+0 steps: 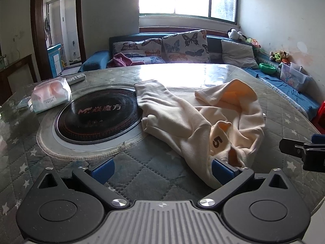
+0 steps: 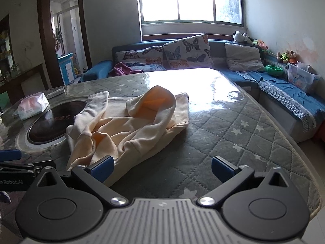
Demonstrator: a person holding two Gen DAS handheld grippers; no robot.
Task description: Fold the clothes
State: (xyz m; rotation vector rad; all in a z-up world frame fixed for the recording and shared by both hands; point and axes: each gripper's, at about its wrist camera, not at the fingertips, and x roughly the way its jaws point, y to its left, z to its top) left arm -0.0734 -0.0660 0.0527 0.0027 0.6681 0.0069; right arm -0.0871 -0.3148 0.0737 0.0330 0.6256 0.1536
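Observation:
A cream garment (image 1: 195, 122) with an orange lining and a label marked 5 lies crumpled on the quilted grey table (image 1: 130, 162). My left gripper (image 1: 162, 170) is open, low over the table; its right finger touches the garment's near edge. The garment also shows in the right wrist view (image 2: 130, 126). My right gripper (image 2: 162, 168) is open, its left finger at the garment's near hem. The right gripper shows at the right edge of the left wrist view (image 1: 300, 148); the left gripper shows at the left edge of the right wrist view (image 2: 12, 162).
A round black induction hob (image 1: 97, 116) is set in the table, partly under the garment. A tissue pack (image 1: 50, 95) and a remote (image 1: 76, 78) lie at the far left. A sofa with butterfly cushions (image 1: 184, 46) stands behind the table, and a plastic box (image 1: 294, 75) at the right.

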